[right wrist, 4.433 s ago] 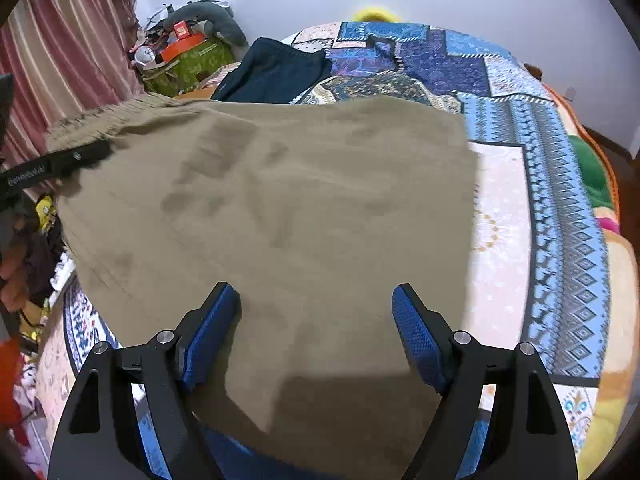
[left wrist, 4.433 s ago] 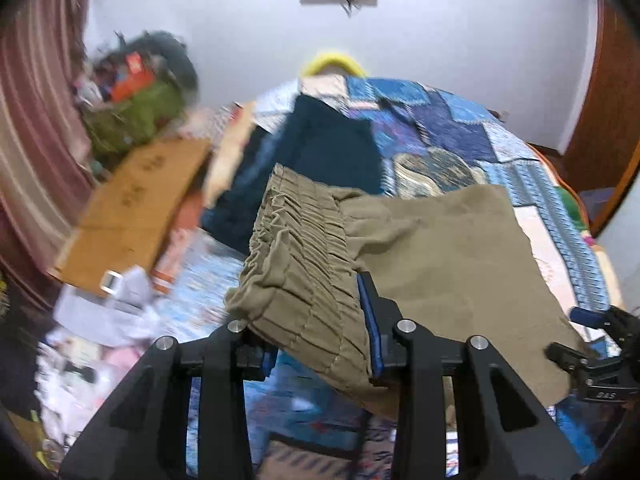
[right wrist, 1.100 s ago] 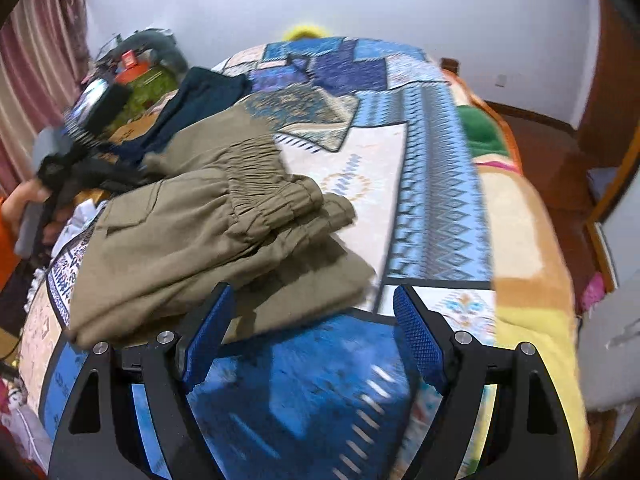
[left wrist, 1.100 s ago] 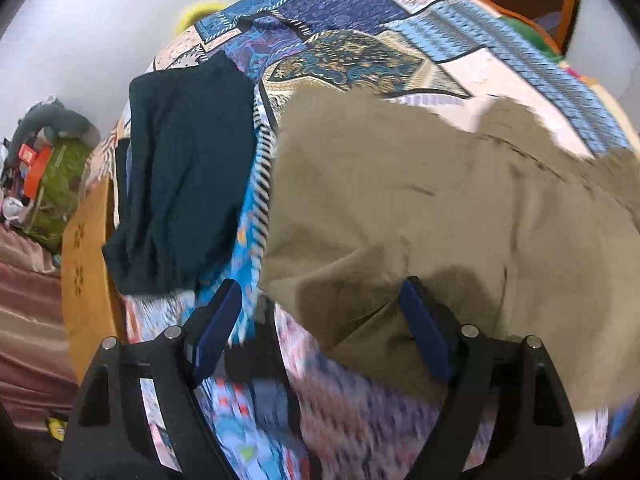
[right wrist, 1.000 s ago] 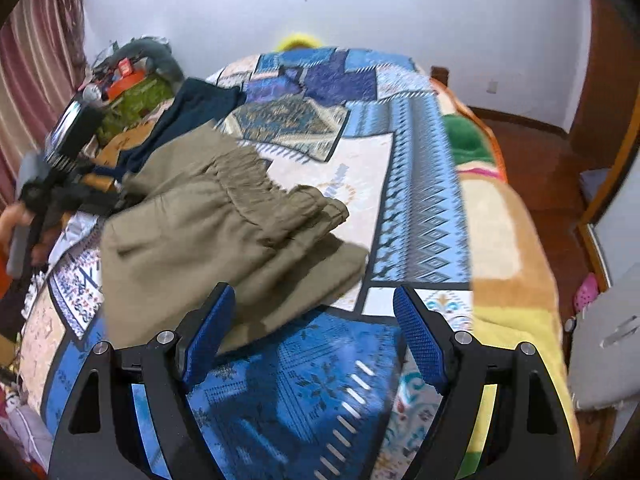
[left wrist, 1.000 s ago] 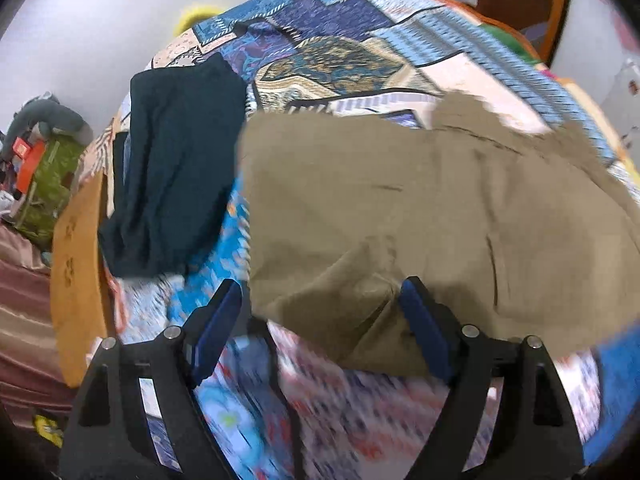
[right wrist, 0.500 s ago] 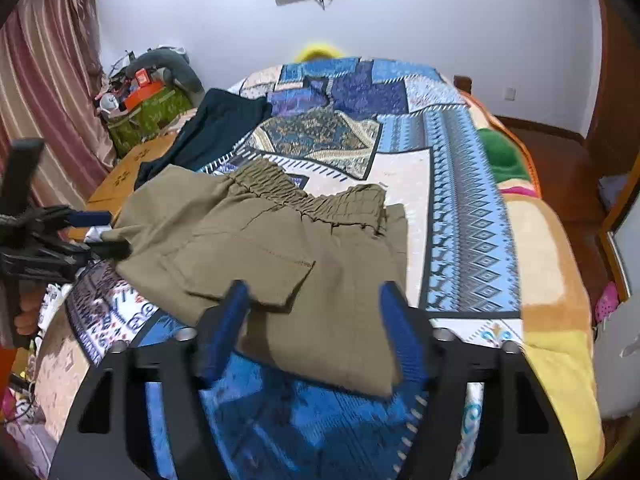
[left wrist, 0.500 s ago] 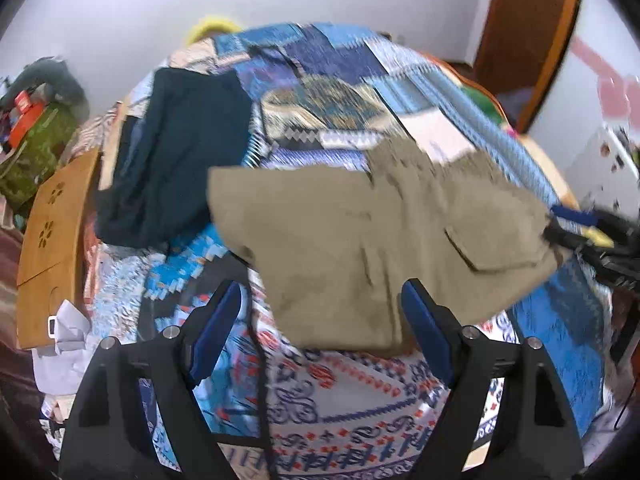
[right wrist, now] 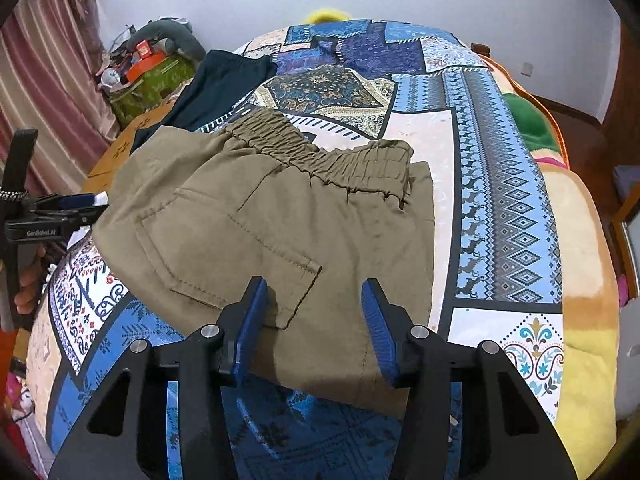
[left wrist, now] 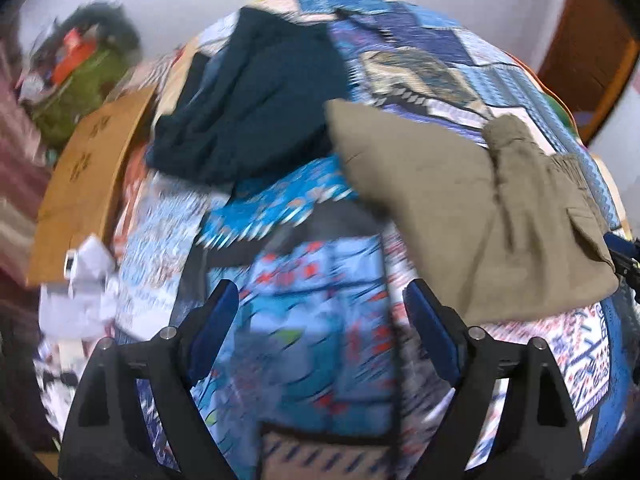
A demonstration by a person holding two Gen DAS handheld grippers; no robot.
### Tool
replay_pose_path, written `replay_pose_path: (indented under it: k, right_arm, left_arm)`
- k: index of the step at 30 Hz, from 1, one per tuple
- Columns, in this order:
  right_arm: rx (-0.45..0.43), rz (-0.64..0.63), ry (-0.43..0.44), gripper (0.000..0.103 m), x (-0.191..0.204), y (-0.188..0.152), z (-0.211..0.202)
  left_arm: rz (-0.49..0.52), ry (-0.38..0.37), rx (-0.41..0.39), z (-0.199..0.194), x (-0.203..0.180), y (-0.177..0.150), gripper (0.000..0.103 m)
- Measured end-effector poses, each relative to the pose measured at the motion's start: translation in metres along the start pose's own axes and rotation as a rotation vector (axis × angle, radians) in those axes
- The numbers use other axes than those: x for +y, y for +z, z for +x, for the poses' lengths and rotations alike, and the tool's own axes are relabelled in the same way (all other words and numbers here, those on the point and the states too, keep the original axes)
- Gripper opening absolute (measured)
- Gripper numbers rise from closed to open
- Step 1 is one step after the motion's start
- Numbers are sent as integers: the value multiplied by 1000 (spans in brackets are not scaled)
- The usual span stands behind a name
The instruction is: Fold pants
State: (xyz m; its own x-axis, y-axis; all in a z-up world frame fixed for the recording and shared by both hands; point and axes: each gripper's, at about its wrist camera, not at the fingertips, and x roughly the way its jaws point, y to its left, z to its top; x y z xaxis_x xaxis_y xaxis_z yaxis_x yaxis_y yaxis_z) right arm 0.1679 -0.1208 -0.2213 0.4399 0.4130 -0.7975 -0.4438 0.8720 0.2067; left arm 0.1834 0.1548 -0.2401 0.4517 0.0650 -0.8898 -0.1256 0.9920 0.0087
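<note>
The olive pants (right wrist: 280, 216) lie folded on the patchwork bedspread (right wrist: 504, 208), elastic waistband on the far side, a back pocket facing up. My right gripper (right wrist: 316, 324) hovers over their near edge with its jaws closing. Cloth lies between and under the blue pads (right wrist: 250, 320), which do not press it. In the left wrist view the pants (left wrist: 460, 208) sit off to the right. My left gripper (left wrist: 322, 332) is over bare bedspread, its jaws opening wide with nothing between them. The left gripper (right wrist: 76, 204) also shows at the pants' left corner, apart from it.
A dark navy garment (left wrist: 248, 96) lies on the bed beyond the pants. A wooden board (left wrist: 84, 184) and white papers (left wrist: 80, 288) are beside the bed on the left. A green bag with clutter (right wrist: 148, 76) stands by the striped curtain (right wrist: 48, 80).
The left gripper has swung left off the pants, which now lie to its right. The right gripper's jaws have narrowed and it has come down closer over the pants' near edge.
</note>
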Motion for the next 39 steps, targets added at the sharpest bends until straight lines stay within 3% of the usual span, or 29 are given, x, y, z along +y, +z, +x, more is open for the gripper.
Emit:
replay_pose_path:
  k: [4, 8, 16, 20, 25, 27, 31, 34, 39]
  right_arm:
    - [-7, 1, -2, 45, 1, -1, 0]
    - [-7, 7, -6, 45, 1, -1, 0]
    - [24, -20, -12, 45, 1, 5, -2]
    - [60, -42, 11, 45, -3, 17, -7]
    - [1, -56, 12, 47, -9, 40, -16]
    - [-16, -47, 11, 48, -12, 52, -11]
    - [25, -24, 22, 48, -17, 64, 19]
    - [99, -43, 15, 49, -20, 57, 50]
    - [80, -48, 28, 53, -25, 46, 49]
  left_arm:
    - [-22, 5, -27, -17, 13, 1, 83]
    - [12, -36, -92, -34, -2, 18, 83]
    - [131, -232, -131, -31, -79, 74, 83]
    - [248, -225, -105, -11, -125, 94, 83]
    - [325, -226, -36, 19, -154, 101, 82]
    - [333, -239, -3, 31, -158, 100, 75]
    - [337, -243, 56, 54, -157, 90, 74]
    - [334, -255, 54, 56, -148, 85, 74]
    - [342, -260, 39, 51, -126, 78, 76]
